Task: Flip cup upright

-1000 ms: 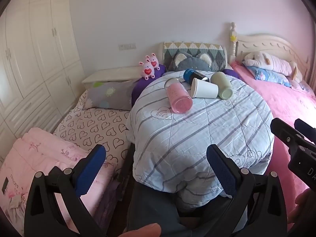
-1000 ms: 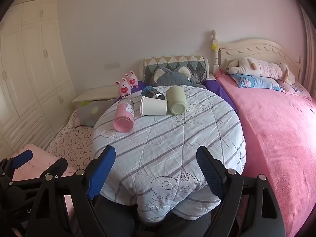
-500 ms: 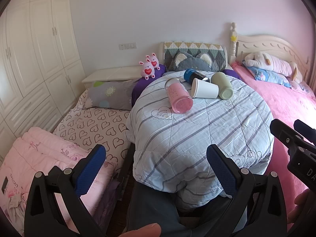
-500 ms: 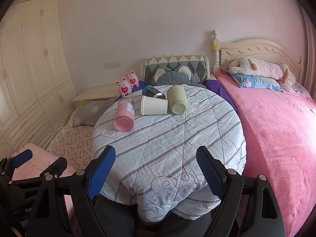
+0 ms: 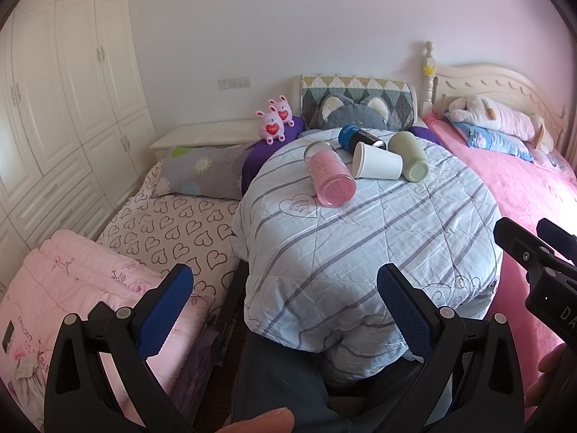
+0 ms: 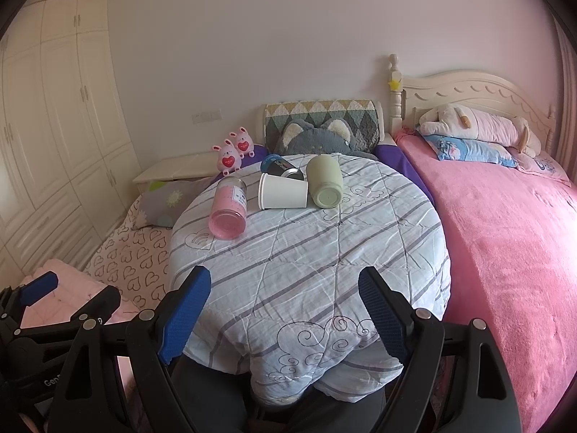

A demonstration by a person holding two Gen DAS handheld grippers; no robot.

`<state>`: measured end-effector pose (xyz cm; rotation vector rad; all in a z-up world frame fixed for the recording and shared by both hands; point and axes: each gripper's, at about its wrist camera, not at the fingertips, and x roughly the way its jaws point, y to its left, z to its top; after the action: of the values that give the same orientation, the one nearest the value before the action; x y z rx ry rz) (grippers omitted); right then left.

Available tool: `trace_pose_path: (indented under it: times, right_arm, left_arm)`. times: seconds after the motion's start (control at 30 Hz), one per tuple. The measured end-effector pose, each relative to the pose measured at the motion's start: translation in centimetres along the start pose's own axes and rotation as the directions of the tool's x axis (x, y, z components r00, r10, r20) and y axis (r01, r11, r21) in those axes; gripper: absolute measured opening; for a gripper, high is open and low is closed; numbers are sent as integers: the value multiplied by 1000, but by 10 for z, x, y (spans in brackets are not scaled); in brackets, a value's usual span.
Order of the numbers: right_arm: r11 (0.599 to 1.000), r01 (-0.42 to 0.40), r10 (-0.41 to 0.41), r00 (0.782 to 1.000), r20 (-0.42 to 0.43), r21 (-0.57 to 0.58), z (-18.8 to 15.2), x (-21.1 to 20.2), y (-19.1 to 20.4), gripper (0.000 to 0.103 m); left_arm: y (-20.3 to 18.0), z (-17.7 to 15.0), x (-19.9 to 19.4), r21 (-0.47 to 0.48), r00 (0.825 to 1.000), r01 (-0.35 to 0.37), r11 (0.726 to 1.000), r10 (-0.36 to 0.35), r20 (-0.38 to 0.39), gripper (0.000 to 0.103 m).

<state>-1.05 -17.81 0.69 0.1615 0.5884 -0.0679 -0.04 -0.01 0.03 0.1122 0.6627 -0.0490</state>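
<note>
White paper cup (image 6: 283,191) lies on its side at the far end of the quilt-covered worktop (image 6: 324,252), ungrasped; both the left gripper (image 5: 285,288) and right gripper (image 6: 285,292) hover near, released, so reaching comes next.

My right tongs (image 6: 285,310) gape wide over the striped bench (image 6: 310,252), holding nothing. At its far side four cups lie tipped: pink (image 6: 229,209), white (image 6: 283,191), green (image 6: 324,186), and blue (image 6: 277,166) behind them. My left tongs (image 6: 38,288) show at the lower left.
</note>
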Motion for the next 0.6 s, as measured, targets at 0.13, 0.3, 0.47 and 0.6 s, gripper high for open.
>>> trace_pose_path:
  times: [0.13, 0.3, 0.47, 0.6]
  right_arm:
    - [1000, 0, 0, 1000, -10, -10, 1, 6, 3, 84]
    - [1000, -7, 7, 1000, -28, -24, 3, 16, 9, 84]
    - [999, -13, 11, 999, -45, -42, 5, 28, 13, 84]
    - [999, -12, 10, 998, -54, -53, 10, 41, 17, 84]
  left_arm:
    - [8, 0, 5, -5, 1000, -5, 1000, 5, -3, 103]
    - [12, 1, 17, -11, 1000, -14, 1000, 13, -14, 103]
    - [13, 3, 27, -14, 999, -19, 1000, 19, -26, 103]
    - [14, 6, 39, -12, 999, -25, 1000, 25, -38, 103]
